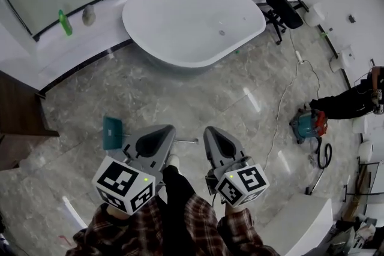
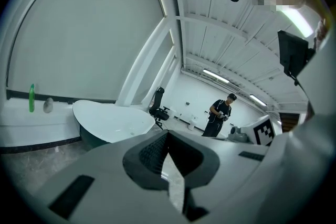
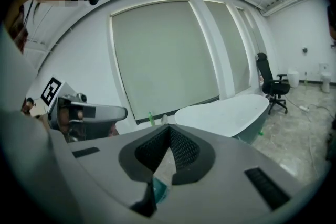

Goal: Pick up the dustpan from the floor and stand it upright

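Note:
A teal dustpan [image 1: 112, 132] lies flat on the marble floor, its thin metal handle [image 1: 187, 141] running right behind my grippers. My left gripper [image 1: 163, 130] hovers just right of the pan, above the handle, its jaws shut with nothing between them. My right gripper [image 1: 212, 132] is beside it, further right, also shut and empty. In the left gripper view the left gripper [image 2: 167, 135] has its tips together. In the right gripper view, under the right gripper's [image 3: 169, 129] closed tips, a sliver of the teal dustpan [image 3: 159, 190] shows.
A white bathtub [image 1: 192, 24] stands ahead, with a green bottle [image 1: 65, 22] on the ledge behind it. A black office chair [image 1: 287, 0] is at the back right. A teal and red vacuum [image 1: 309, 124] with cable sits right, near a person [image 1: 354, 100]. A dark wooden cabinet [image 1: 18, 123] is left.

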Motion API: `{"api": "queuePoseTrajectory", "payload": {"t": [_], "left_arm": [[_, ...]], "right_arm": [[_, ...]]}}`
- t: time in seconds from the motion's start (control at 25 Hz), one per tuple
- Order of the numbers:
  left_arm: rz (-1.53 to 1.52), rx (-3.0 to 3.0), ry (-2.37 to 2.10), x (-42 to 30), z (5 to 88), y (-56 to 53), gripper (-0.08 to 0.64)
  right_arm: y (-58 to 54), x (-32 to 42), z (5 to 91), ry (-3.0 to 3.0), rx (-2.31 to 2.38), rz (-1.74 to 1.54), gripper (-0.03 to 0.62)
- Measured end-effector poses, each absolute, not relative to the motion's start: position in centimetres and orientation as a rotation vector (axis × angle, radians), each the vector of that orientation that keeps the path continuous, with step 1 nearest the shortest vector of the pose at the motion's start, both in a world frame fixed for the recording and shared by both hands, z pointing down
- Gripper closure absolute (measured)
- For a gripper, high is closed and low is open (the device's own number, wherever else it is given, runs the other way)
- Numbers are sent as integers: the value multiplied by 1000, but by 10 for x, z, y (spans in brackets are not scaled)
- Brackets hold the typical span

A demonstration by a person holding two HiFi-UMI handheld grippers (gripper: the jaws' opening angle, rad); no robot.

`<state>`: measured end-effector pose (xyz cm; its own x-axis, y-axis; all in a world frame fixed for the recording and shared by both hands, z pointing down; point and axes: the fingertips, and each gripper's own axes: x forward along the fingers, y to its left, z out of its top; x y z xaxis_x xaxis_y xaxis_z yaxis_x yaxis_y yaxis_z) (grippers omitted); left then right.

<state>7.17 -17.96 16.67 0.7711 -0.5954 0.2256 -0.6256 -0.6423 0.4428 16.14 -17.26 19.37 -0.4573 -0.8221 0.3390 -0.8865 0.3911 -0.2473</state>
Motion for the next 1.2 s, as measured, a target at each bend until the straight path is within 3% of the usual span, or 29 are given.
{"api": "queuePoseTrajectory", "payload": {"t": [0.2, 0.44, 0.8, 1.2], "left_arm": [[66, 2451, -918, 88, 162, -186, 552], [73, 2452, -942, 106, 162, -194, 551], [199, 2377, -956, 119, 228, -193, 552], [290, 2325, -789, 161, 336, -185, 551]], "right_arm": [[-176, 174, 205, -2397, 1492, 499, 581], [-189, 200, 212, -2427, 1508, 642, 580], [-198, 230, 299, -2328, 1385, 669, 404], [-188, 281, 464, -2088, 1355, 806, 367]]}}
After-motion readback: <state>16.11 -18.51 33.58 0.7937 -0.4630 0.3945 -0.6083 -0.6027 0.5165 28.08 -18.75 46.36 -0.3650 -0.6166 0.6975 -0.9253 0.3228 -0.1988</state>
